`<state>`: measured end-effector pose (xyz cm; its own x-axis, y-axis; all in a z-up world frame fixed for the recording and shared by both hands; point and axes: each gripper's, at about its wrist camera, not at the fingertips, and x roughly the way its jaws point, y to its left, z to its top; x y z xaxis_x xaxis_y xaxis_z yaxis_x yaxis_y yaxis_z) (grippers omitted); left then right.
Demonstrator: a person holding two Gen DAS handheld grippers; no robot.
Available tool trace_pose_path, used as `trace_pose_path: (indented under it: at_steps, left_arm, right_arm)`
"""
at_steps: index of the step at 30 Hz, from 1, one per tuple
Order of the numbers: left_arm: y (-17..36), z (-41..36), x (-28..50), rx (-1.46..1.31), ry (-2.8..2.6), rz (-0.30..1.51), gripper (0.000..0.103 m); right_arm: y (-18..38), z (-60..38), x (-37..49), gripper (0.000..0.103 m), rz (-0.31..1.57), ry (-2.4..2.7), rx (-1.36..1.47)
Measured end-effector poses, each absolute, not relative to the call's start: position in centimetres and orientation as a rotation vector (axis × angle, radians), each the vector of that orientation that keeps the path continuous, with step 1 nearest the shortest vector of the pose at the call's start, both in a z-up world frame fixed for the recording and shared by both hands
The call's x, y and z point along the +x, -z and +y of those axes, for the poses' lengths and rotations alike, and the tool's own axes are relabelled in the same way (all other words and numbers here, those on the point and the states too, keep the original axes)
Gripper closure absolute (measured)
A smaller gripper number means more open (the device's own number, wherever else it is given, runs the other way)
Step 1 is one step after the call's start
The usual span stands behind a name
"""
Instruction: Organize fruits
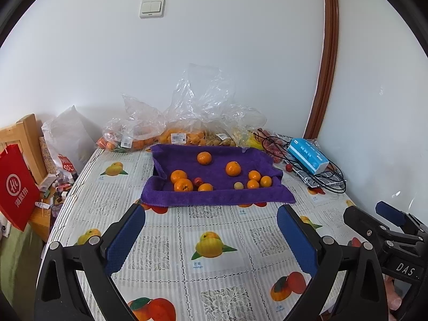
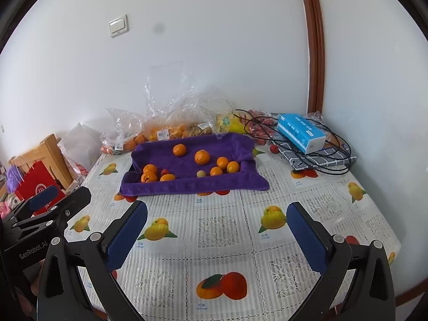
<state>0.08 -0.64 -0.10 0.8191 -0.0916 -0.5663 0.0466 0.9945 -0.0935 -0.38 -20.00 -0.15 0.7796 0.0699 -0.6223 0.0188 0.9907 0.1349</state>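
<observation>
both claws, left claw (image 1: pixel 211 222) and right claw (image 2: pixel 216 219), gape empty (oranges (image 1: pixel 233 168) lie well ahead).

Two fisheye views, each looking forward along own blue-padded fingers, low over a table (image 1: pixel 214 230) with a fruit-print cover, facing the white wall behind. Left wrist view: set to the left, left gripper (image 1: pixel 211 219) framing the foreground with fingers spread, right gripper (image 1: pixel 379 216) seen at the right edge. Right wrist view: set to the right and angled slightly leftward, right gripper (image 2: pixel 216 216) likewise framing, left gripper (image 2: pixel 50 198) at the left edge. Both well back from the purple towel tray (image 1: pixel 216 195) with oranges. Shared: tray (image 2: pixel 192 184), table (image 2: pixel 214 240), plastic bags (image 1: pixel 198 107), blue tissue box (image 1: pixel 307 155), light switch (image 1: pixel 152 7).
</observation>
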Motion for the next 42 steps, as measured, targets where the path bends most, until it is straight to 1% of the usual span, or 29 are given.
trace_pose_path:
  at_steps: [42]
  left_arm:
    - [-0.6,0.2,-1.0,-0.058,0.054,0.582,0.003]
  right_arm:
    - [-0.6,-19.2,-1.6,0.0,0.655,-0.021,0.113]
